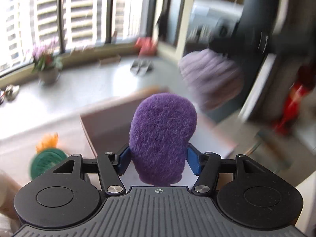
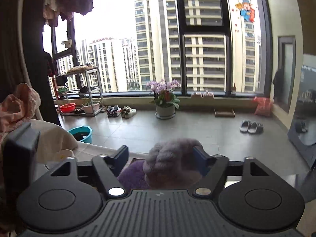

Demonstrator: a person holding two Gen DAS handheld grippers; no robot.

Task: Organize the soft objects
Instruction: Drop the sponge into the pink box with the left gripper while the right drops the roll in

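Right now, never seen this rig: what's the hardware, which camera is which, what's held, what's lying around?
There is no robot. A person carries a hand-held two-finger gripper in each hand, and each has a fisheye camera looking along its fingers. The black parts at the bottom of each picture are the gripper itself.

The left wrist view shows the left gripper clamped on a dark purple felt toy. A green and orange toy lies beside it, and a blurred pale box is ahead.

The right wrist view shows the right gripper open. A lilac fluffy toy sits between its fingers, against the right one only. Beyond are a potted orchid and slippers on the floor.
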